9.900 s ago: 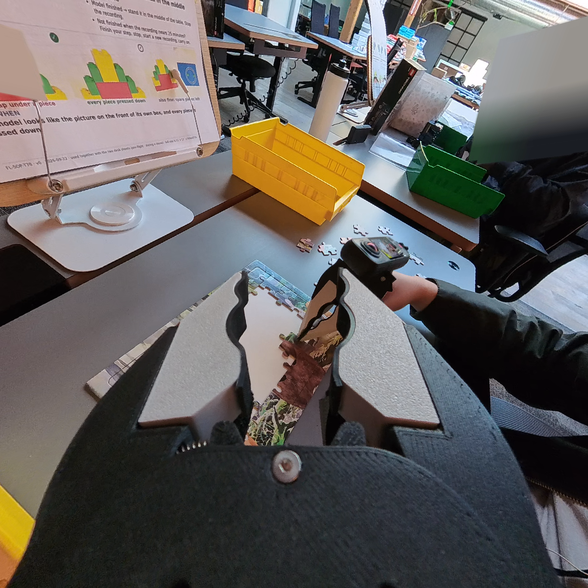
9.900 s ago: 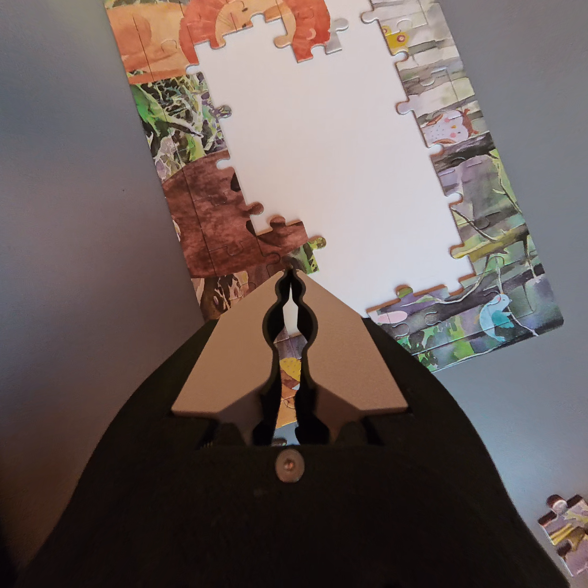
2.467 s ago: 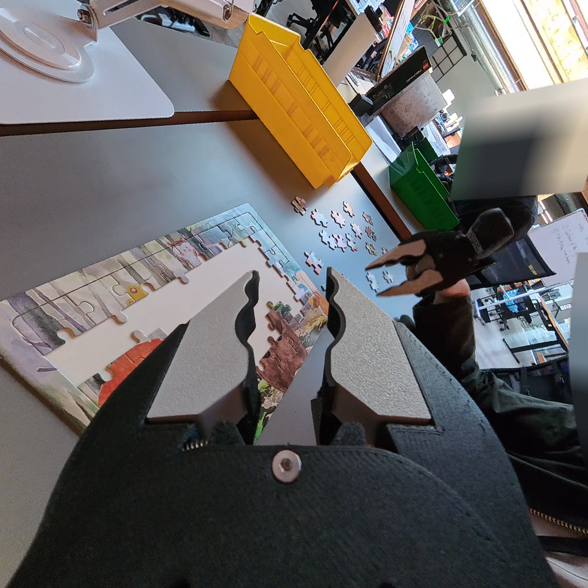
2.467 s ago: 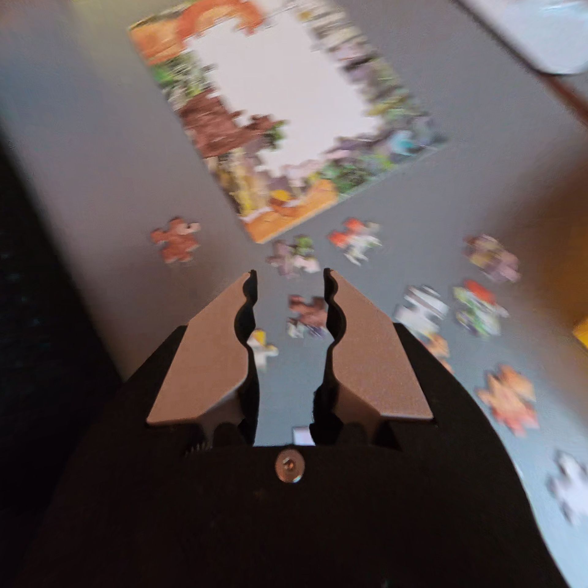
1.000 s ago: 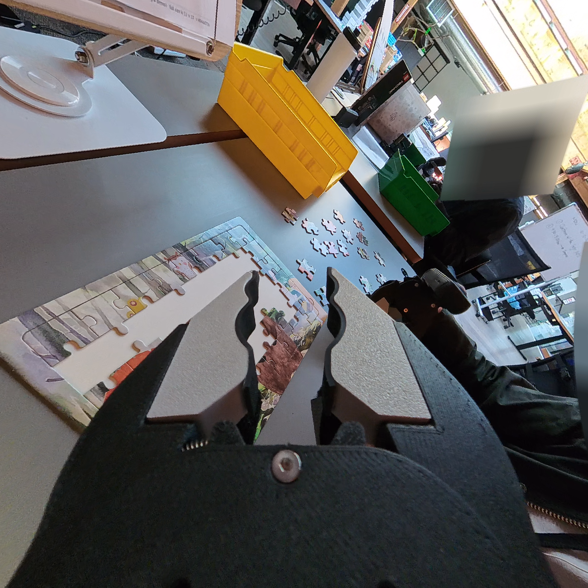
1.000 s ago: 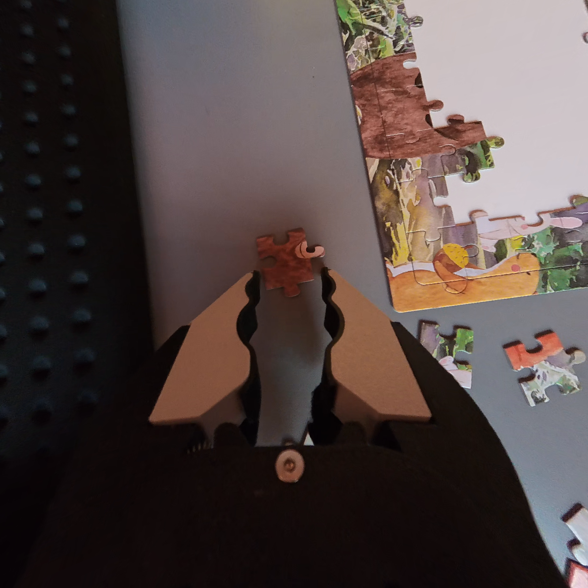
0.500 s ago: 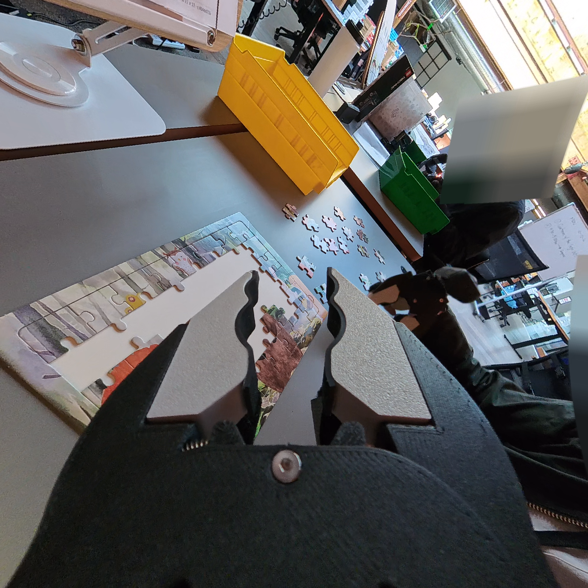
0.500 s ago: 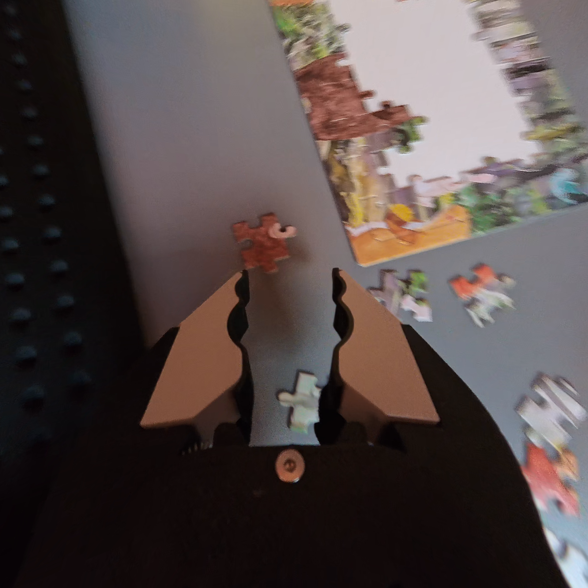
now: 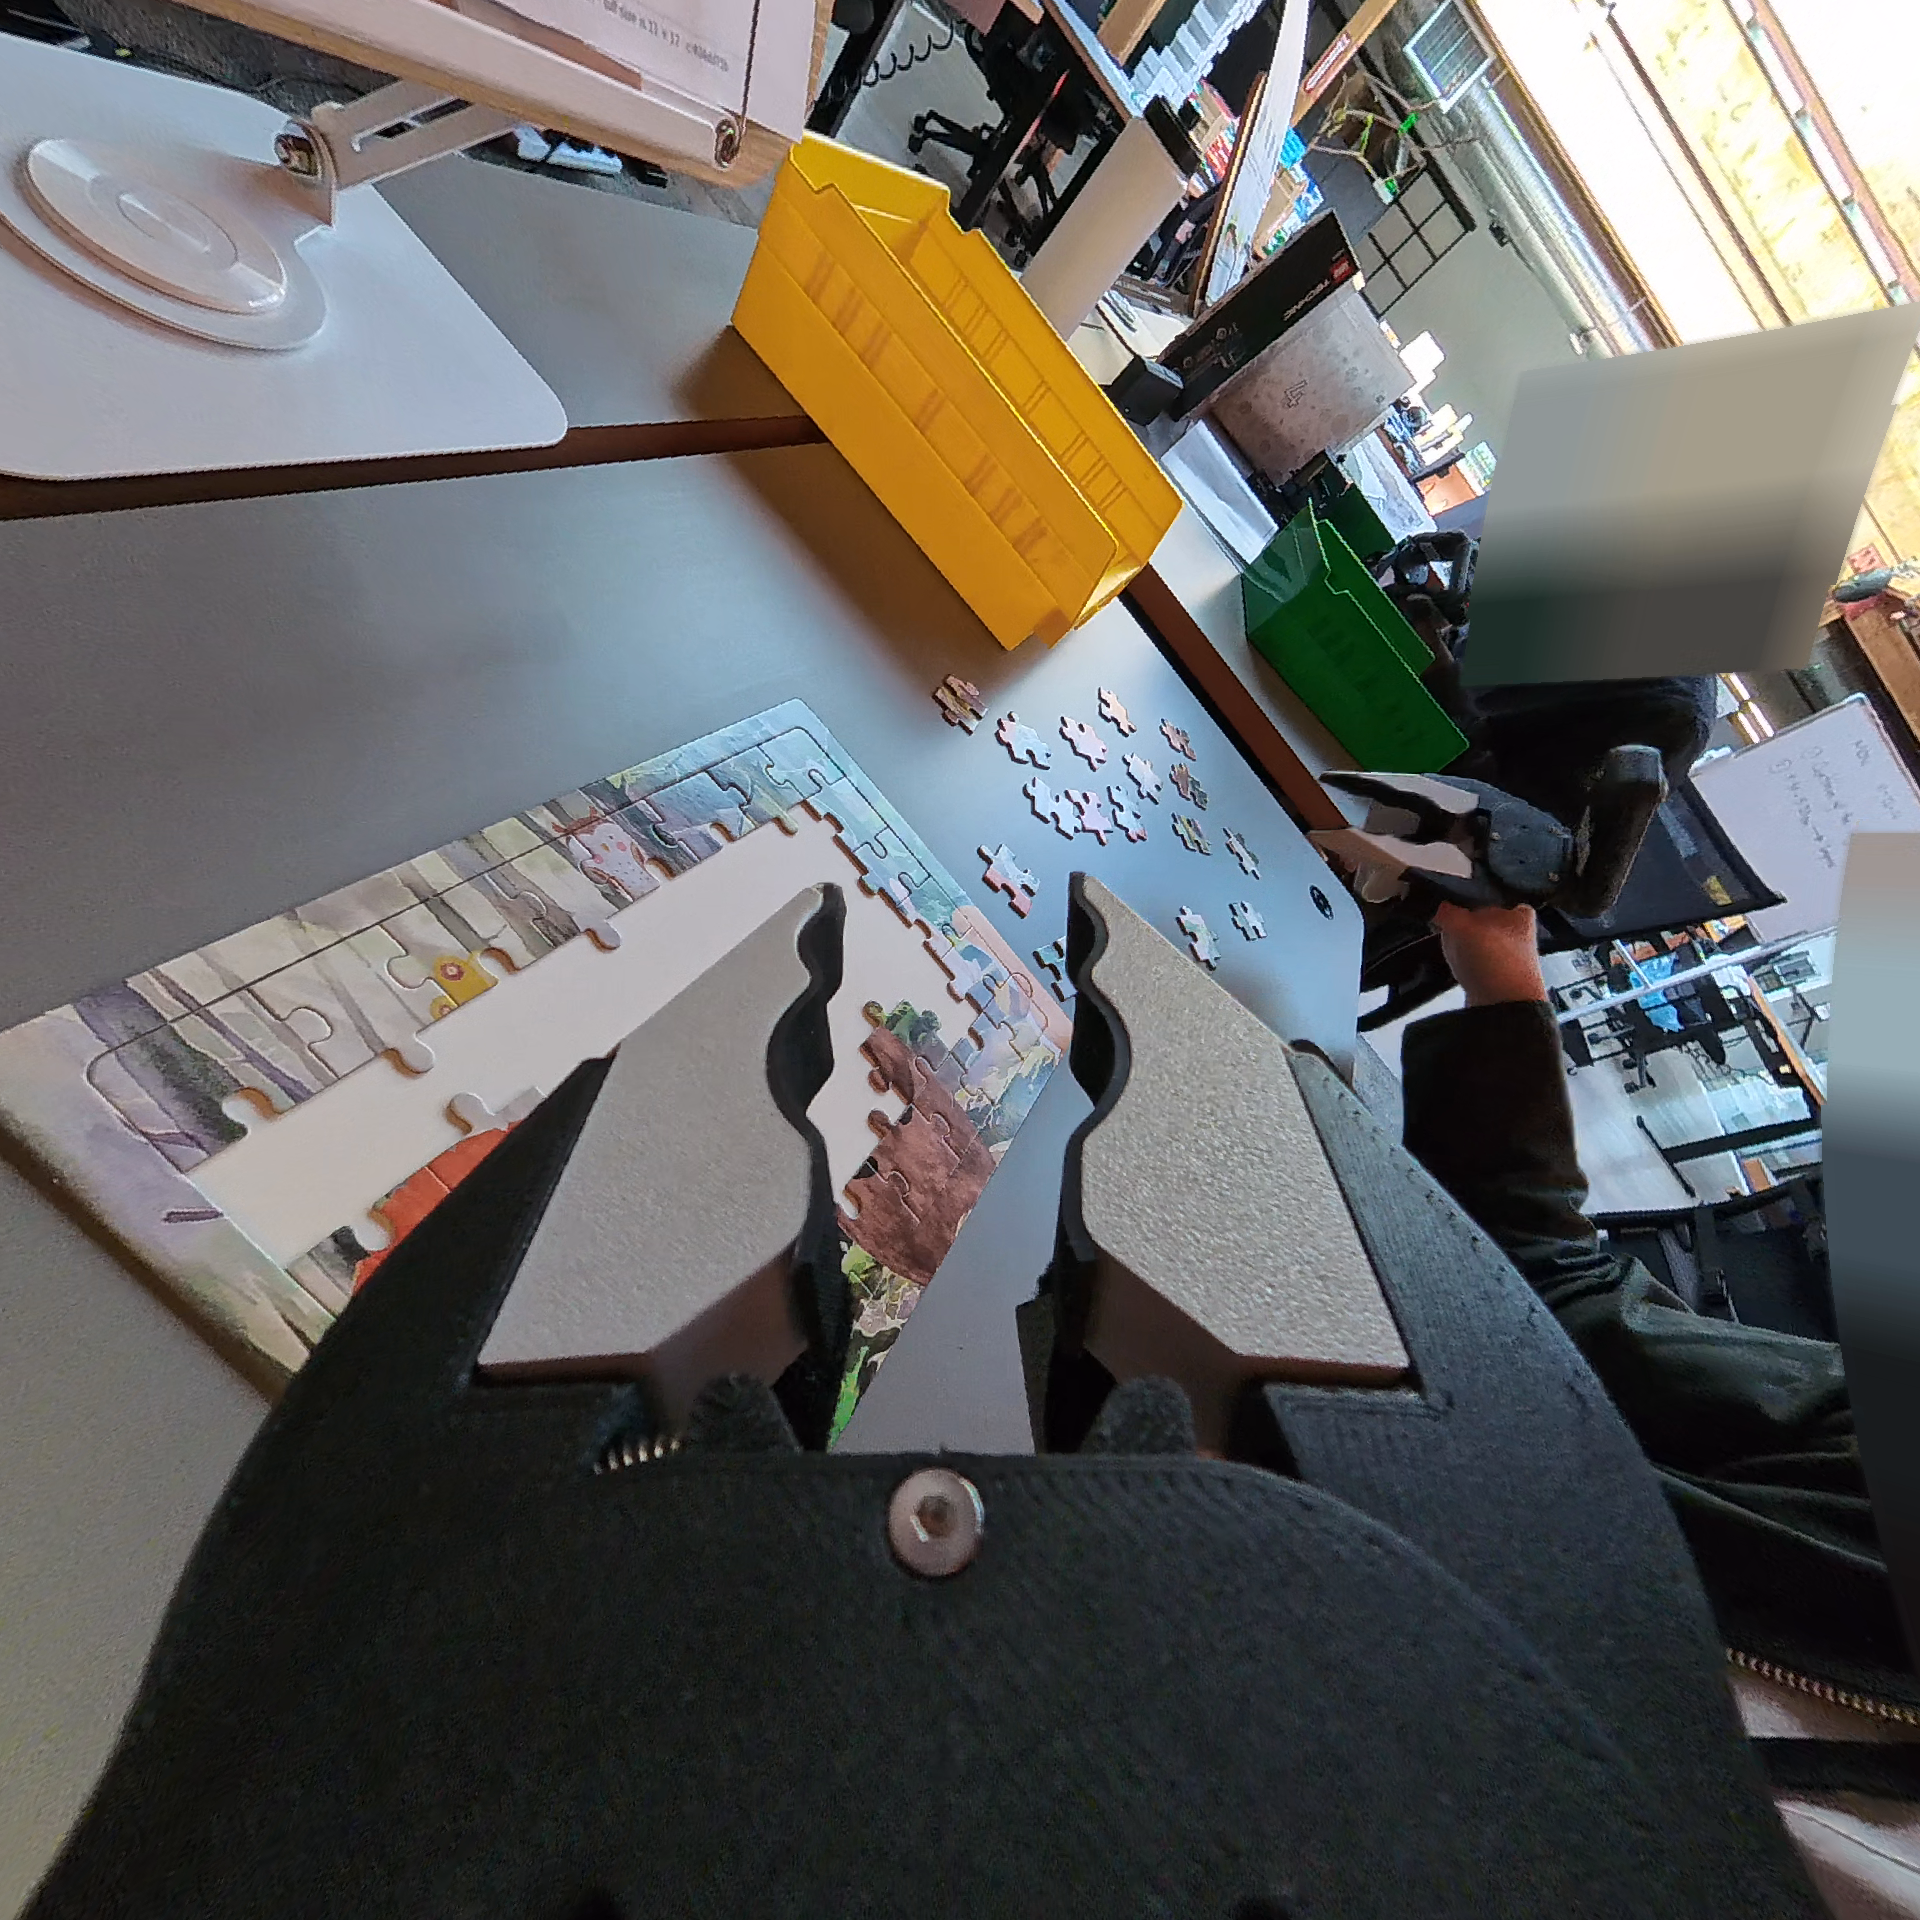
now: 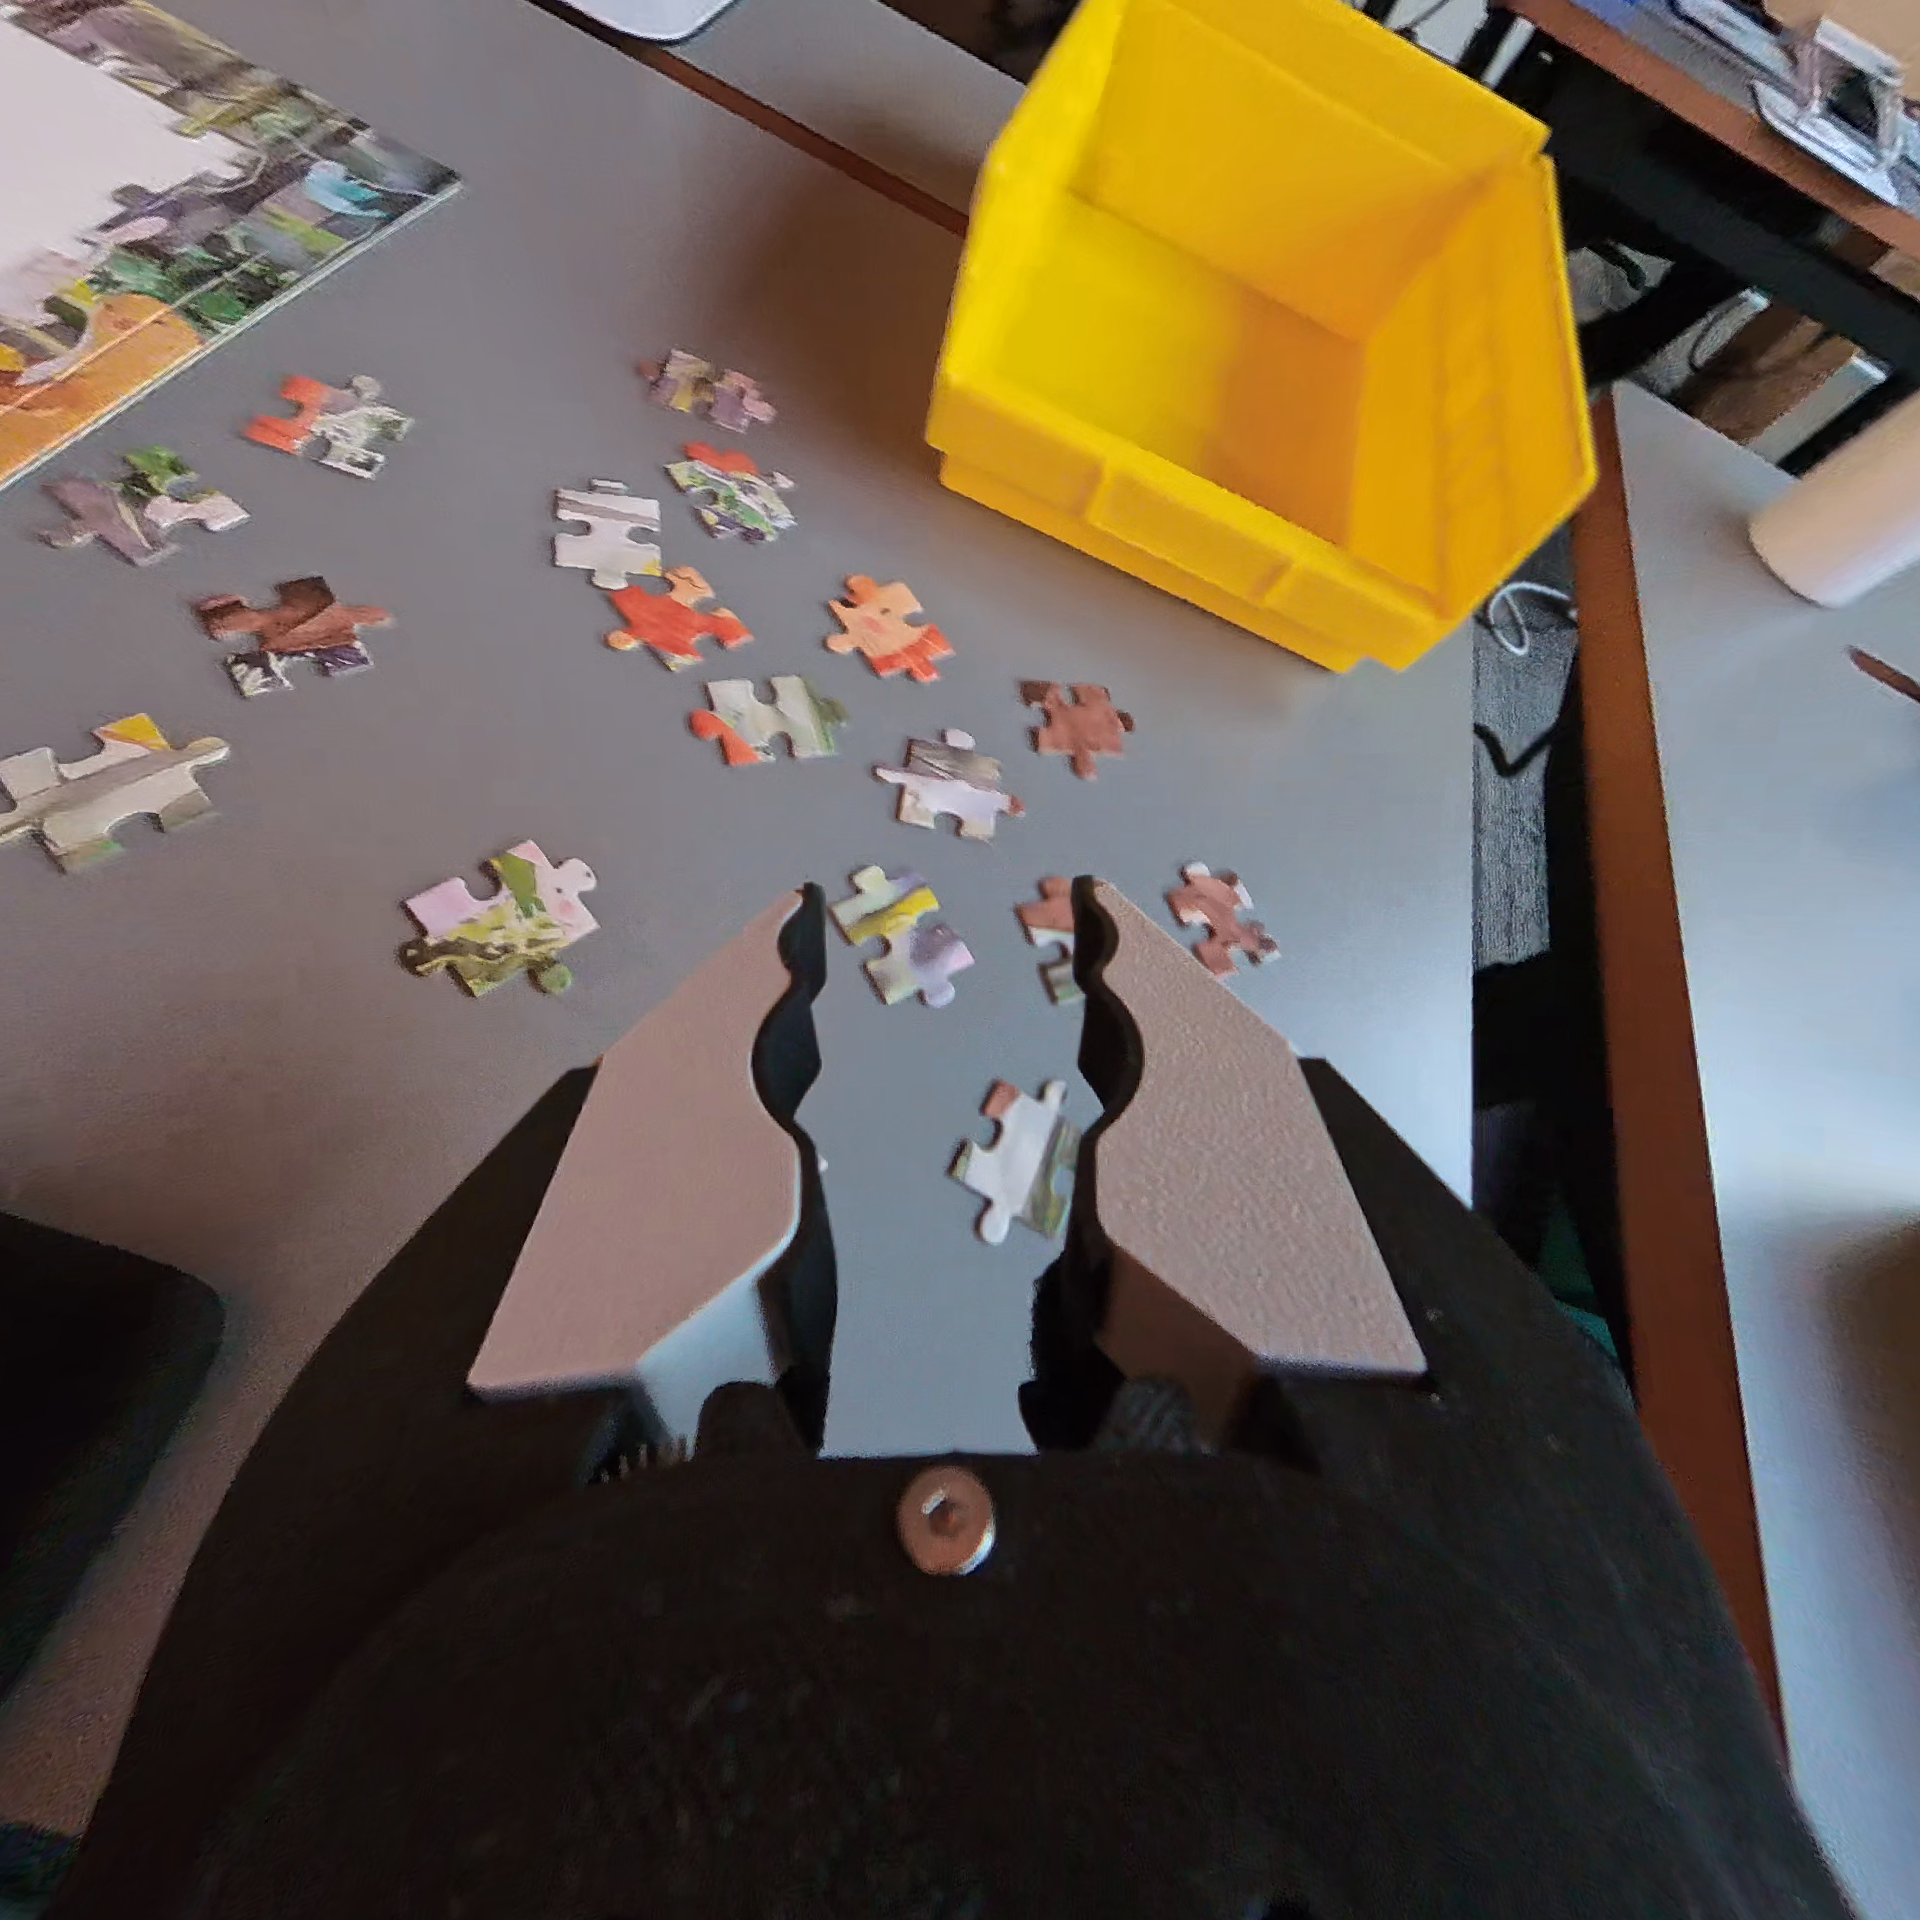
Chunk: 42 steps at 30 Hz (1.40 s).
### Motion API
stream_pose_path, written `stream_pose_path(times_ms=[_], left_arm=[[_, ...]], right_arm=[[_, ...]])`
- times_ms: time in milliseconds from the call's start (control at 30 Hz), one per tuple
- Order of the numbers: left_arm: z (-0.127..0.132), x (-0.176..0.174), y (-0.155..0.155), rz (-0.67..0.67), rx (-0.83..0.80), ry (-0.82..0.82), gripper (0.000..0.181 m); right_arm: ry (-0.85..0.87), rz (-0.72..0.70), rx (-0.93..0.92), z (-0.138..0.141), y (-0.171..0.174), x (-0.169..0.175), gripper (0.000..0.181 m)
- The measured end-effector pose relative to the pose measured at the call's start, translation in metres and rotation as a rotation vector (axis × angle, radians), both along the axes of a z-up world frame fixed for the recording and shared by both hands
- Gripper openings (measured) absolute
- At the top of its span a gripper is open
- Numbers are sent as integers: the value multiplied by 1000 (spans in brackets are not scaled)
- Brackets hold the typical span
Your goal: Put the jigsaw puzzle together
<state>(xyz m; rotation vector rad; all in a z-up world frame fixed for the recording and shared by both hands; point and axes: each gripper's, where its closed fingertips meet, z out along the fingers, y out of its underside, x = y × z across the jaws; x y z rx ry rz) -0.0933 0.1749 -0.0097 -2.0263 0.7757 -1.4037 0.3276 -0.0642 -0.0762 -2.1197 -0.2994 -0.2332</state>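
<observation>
The half-built jigsaw (image 9: 540, 894) lies flat on the grey table, with its frame joined and its white middle (image 9: 686, 977) bare. My left gripper (image 9: 951, 899) hovers open and empty over the jigsaw's near right corner. Several loose pieces (image 9: 1091, 790) lie to the right of the jigsaw. My right gripper (image 10: 945, 894) is open and empty, a little above these pieces, with a purple and yellow piece (image 10: 914, 935) just past its tips and a whitish piece (image 10: 1023, 1158) between its fingers. A corner of the jigsaw (image 10: 260, 218) shows at the top left. The right gripper also shows in the left wrist view (image 9: 1325, 812), held above the table's right edge.
A yellow bin (image 10: 1247, 416) stands empty behind the loose pieces; it also shows in the left wrist view (image 9: 935, 395). A green bin (image 9: 1340, 644) sits on the neighbouring desk. A white stand base (image 9: 208, 312) is at the far left. A black mat (image 10: 83, 1403) lies at the near left. One gripper's finger ends stand about 50 centimeters off the other's. My left tips are roughly 15 centimeters from the half-built jigsaw (image 9: 540, 894).
My right gripper has swung away from the brown piece near the table's front edge, to the right, over the loose pieces by the yellow bin. My left gripper has hardly moved.
</observation>
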Motion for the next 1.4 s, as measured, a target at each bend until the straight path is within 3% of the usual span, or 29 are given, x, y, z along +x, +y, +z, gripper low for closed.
stream_pose_path(times_ms=[200,400,500,667,733,833,1000,1100,1167,1267,1400], left_arm=[[-3,7,-6,-21,30,32,42],[-7,14,-12,-35,71,83,43],[-8,16,-15,-43,76,92,43],[-7,18,-16,-48,78,88,43],[-5,17,-15,-49,80,85,43],[-4,16,-14,-47,78,80,43],[-2,14,-13,-41,75,66,43],[1,13,-12,-37,82,58,43],[2,13,-12,-36,80,55,43],[2,12,-12,-37,80,57,42],[4,12,-14,-41,86,53,42]], right_arm=[[44,23,-1,-11,-4,-9,46],[171,325,-77,-38,40,-121,49],[151,402,-167,-55,58,-155,51],[182,448,-312,-80,70,-170,52],[164,453,-354,-85,70,-170,43],[163,474,-343,-85,72,-173,31],[121,492,-325,-74,81,-177,30],[107,671,-204,-32,97,-227,29],[1,801,-190,-20,111,-264,29],[-185,945,-258,-28,140,-303,30],[-223,1056,-365,-49,175,-329,30]])
